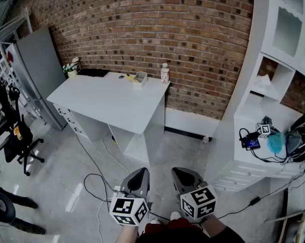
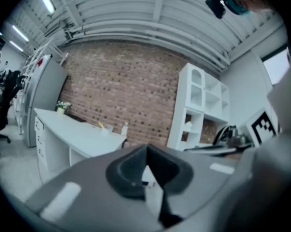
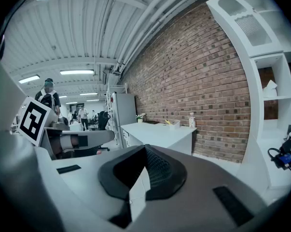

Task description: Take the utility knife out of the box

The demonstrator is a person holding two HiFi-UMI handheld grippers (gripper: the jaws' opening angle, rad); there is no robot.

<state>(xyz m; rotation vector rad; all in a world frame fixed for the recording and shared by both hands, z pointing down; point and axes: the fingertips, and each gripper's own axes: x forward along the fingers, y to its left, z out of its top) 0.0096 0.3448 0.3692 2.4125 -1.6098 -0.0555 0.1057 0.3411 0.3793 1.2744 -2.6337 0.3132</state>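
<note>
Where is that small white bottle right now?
In the head view, the small white bottle stands at the far right corner of the white table, against the red brick wall, just right of the small pale box.

Right gripper (image 3: pixel 145 150) jaws together; white desk (image 3: pixel 155 132) ahead.

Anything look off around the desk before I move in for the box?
Nothing looks spilled or tipped: the box and bottle stand upright near the back edge of the desk. The only oddity is a loose cable trailing across the floor in front of the desk, a possible trip hazard.
</note>
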